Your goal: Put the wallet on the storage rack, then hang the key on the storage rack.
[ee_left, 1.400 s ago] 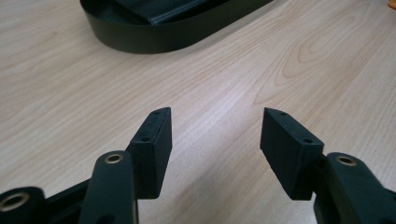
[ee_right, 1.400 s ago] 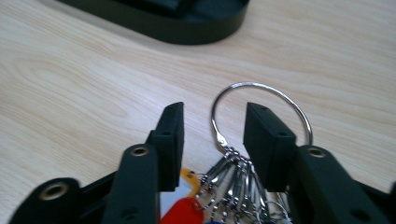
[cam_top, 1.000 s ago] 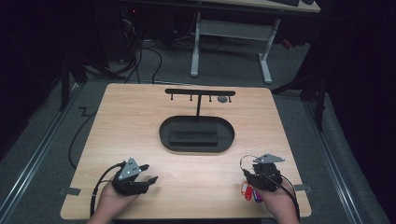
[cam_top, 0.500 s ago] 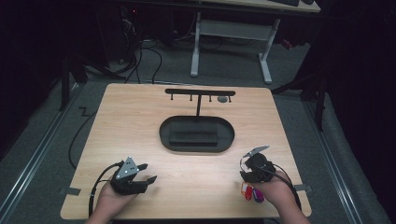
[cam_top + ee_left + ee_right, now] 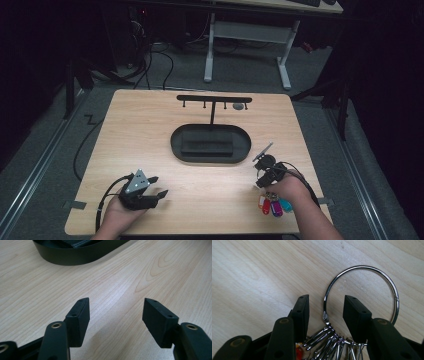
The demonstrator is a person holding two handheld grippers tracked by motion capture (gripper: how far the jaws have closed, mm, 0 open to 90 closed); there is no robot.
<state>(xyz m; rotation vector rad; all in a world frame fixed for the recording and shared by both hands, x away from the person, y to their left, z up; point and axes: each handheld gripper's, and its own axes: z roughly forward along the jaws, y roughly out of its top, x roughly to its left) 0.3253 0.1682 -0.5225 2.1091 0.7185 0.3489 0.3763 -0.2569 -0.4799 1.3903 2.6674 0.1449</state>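
Note:
A large silver key ring (image 5: 372, 277) lies flat on the wooden table (image 5: 150, 135), with several smaller rings and clips bunched at its near side. My right gripper (image 5: 325, 307) is open, and its jaws stand one on each side of the ring's left arc without touching it. In the high view the right gripper (image 5: 265, 177) tilts down near the table's front right, with coloured key tags (image 5: 272, 205) beside the hand. My left gripper (image 5: 157, 186) rests at the front left, open and holding nothing (image 5: 116, 315).
A black oval tray (image 5: 177, 147) sits mid-table and holds a dark block. A T-shaped stand with small hooks (image 5: 214, 99) rises behind it. The tray's wall (image 5: 75, 258) lies ahead of the left gripper. The near table edge runs close behind both hands.
The right gripper has shifted forward and left and tipped nose-down over the key ring, which uncovers the coloured tags behind it. The left gripper has stayed put.

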